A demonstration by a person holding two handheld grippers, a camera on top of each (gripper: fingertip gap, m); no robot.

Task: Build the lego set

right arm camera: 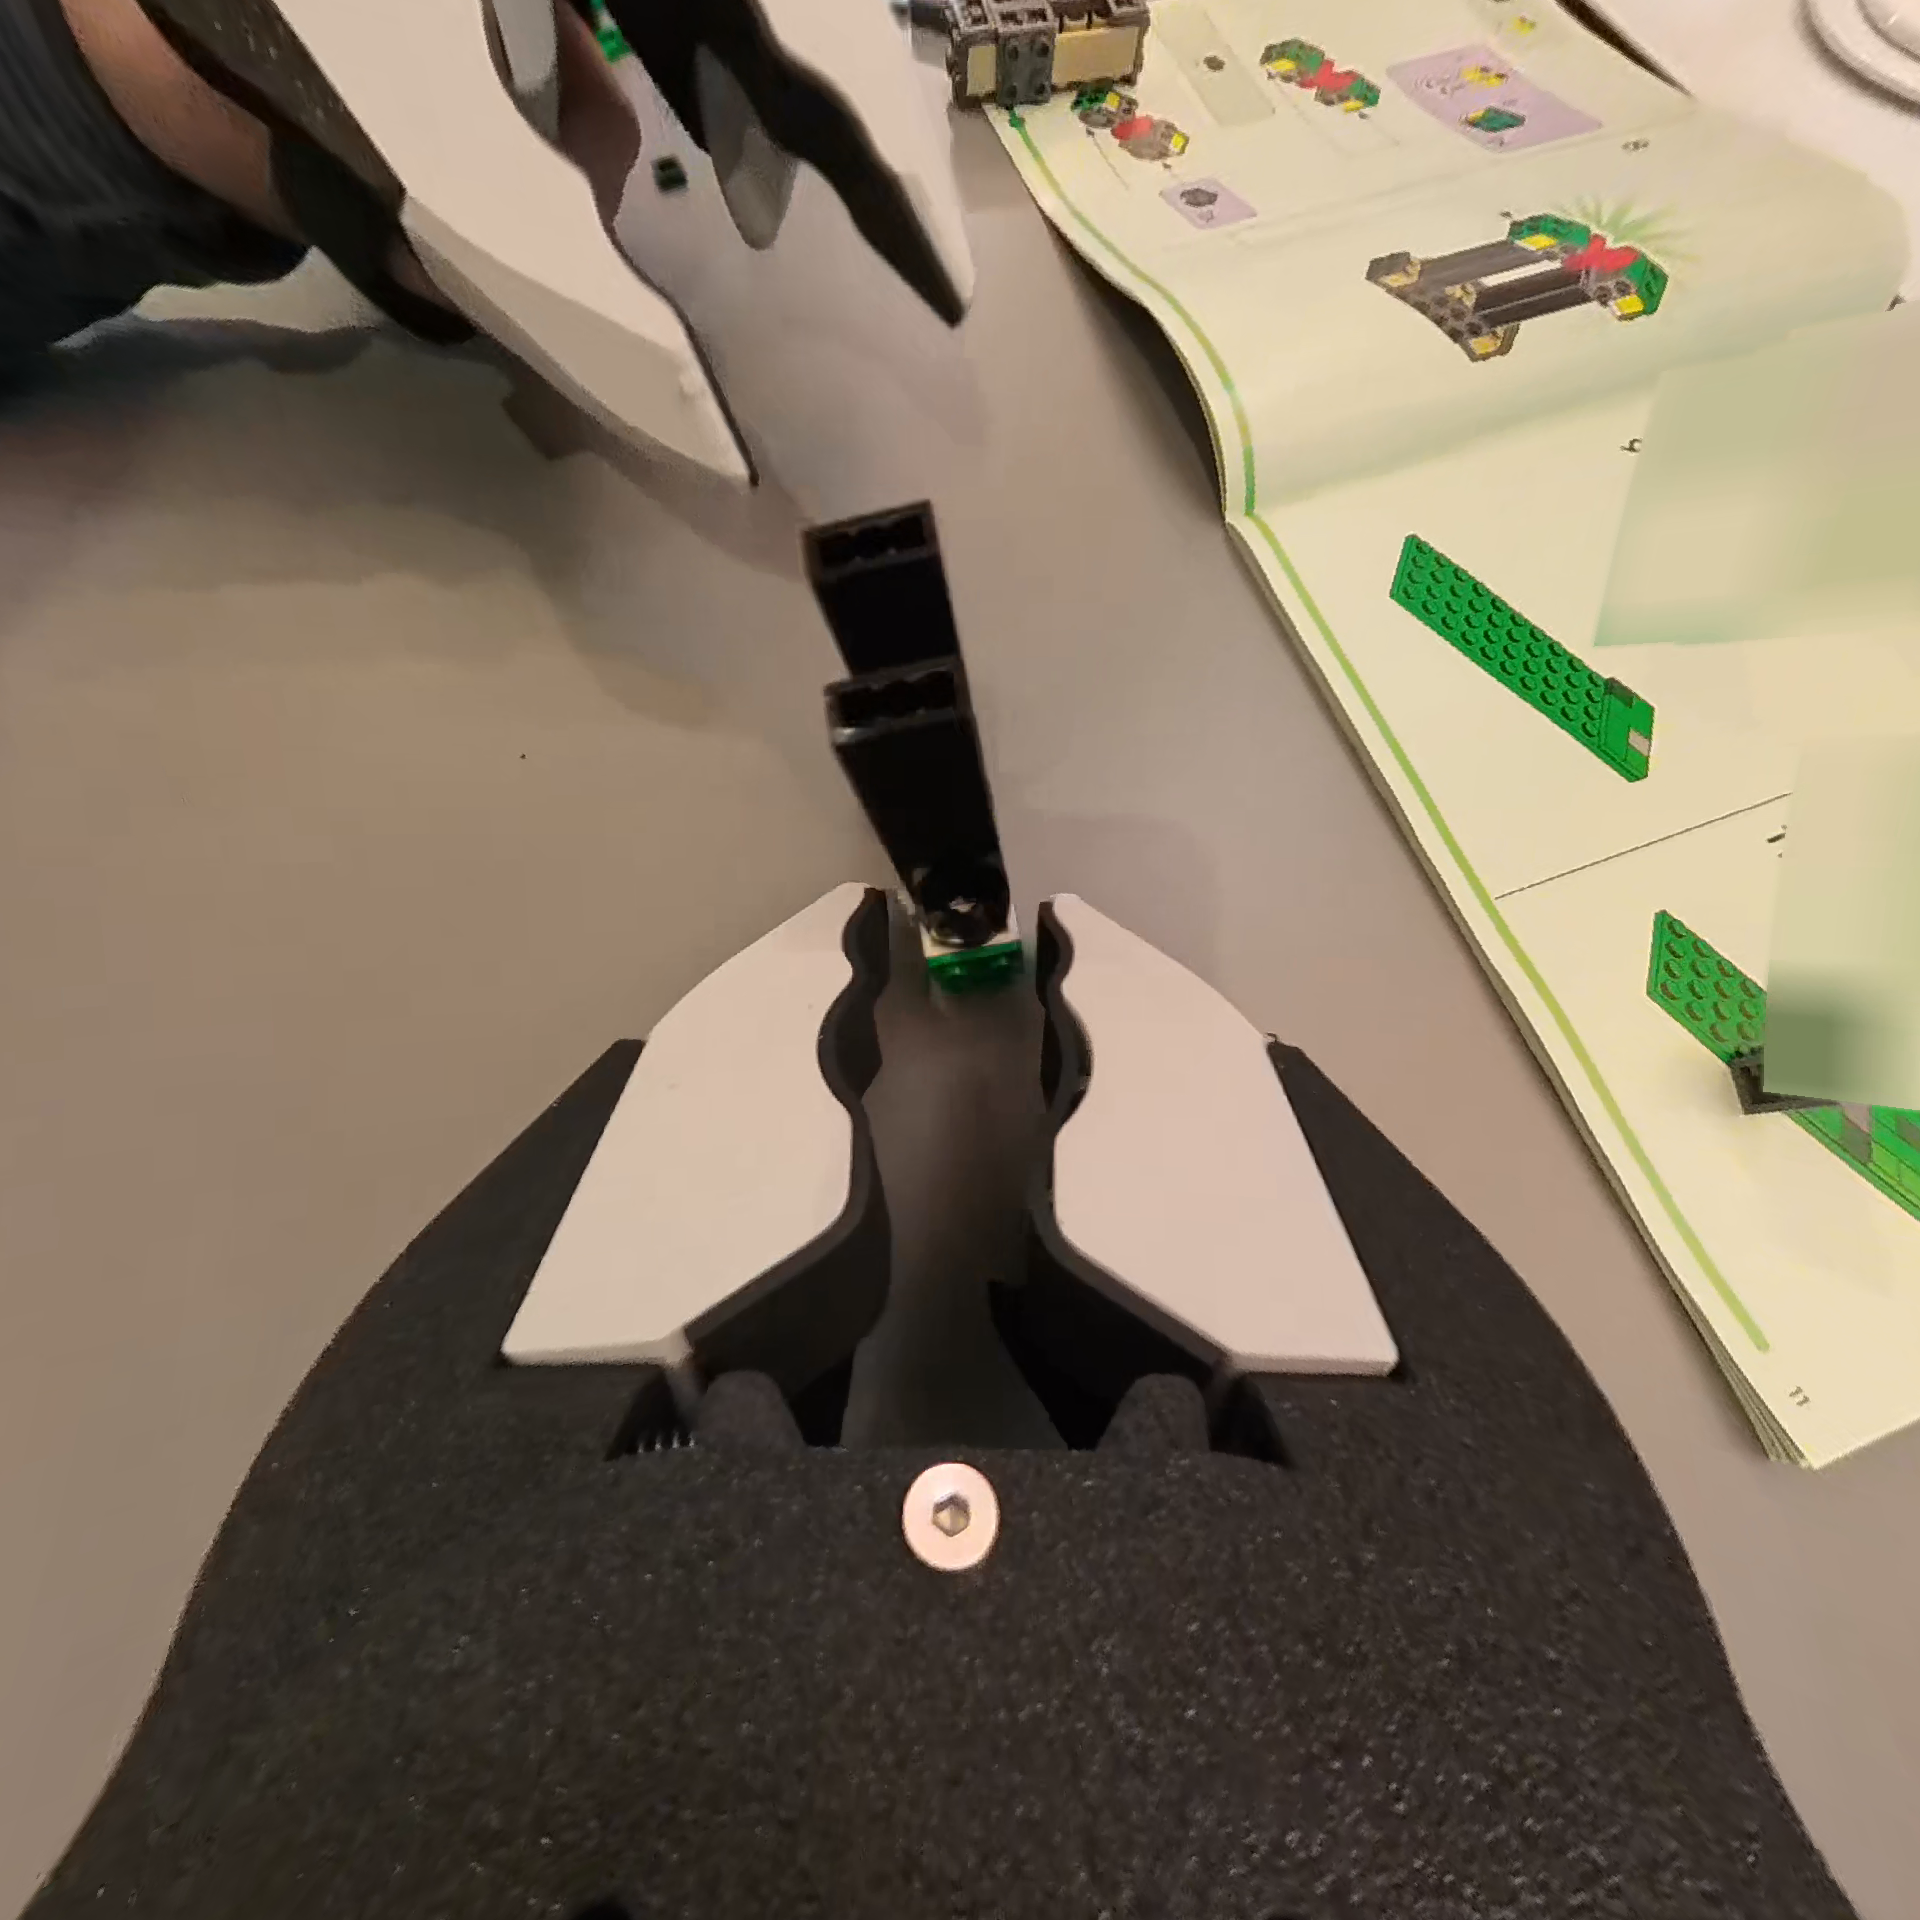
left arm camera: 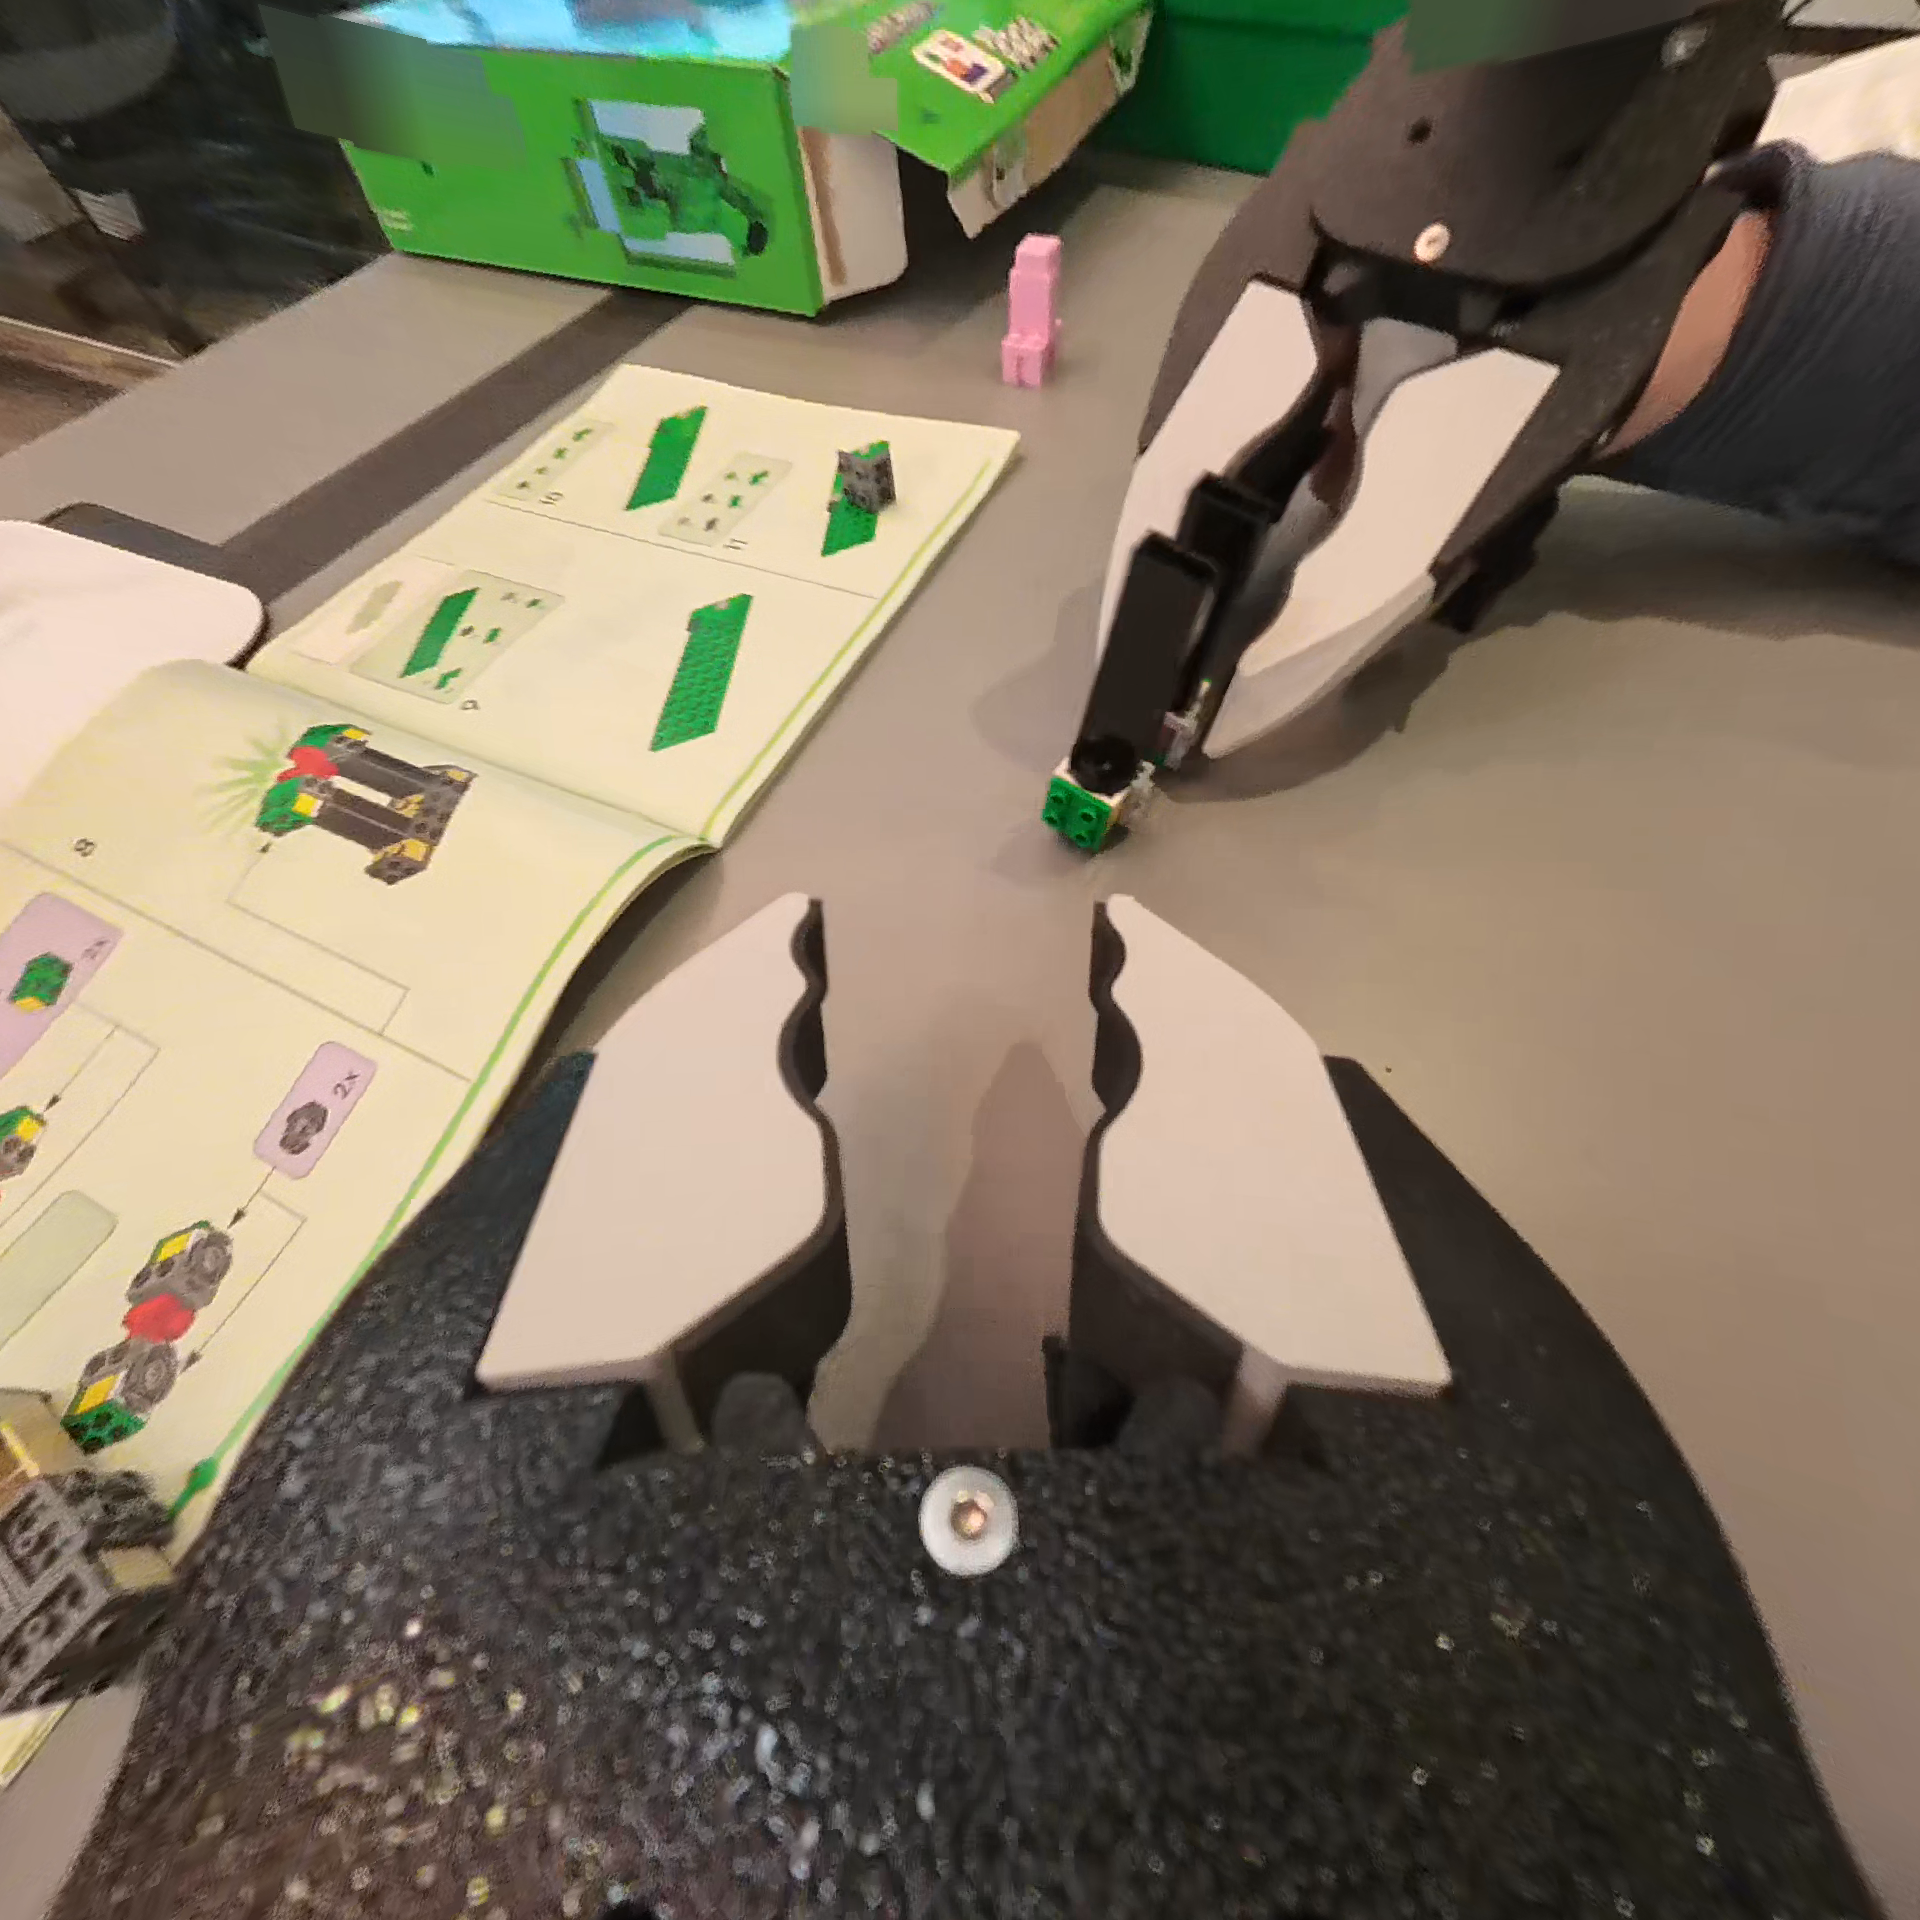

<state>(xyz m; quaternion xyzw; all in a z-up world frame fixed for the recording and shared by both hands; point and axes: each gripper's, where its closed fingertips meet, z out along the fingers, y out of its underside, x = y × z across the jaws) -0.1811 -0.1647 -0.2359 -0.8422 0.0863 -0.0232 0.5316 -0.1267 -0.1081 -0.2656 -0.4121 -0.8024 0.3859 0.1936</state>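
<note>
A lego assembly of two long black bricks with a green and white end block stands tilted, its green end on the grey table. My right gripper comes from the upper right and is shut on the assembly's lower end. In the right wrist view its fingertips flank the green and white block, and the black bricks lean away. My left gripper is open and empty, just short of the green end. It also shows at the top of the right wrist view.
An open instruction booklet lies to the left, a small grey piece on it. A grey and tan brick cluster sits on its near corner. A pink figure and green boxes stand at the back. A white plate lies left. There is about 9 cm between the tips of the two grippers. My right gripper is the nearer one to the small grey piece: about 12 cm, against 20 cm.
</note>
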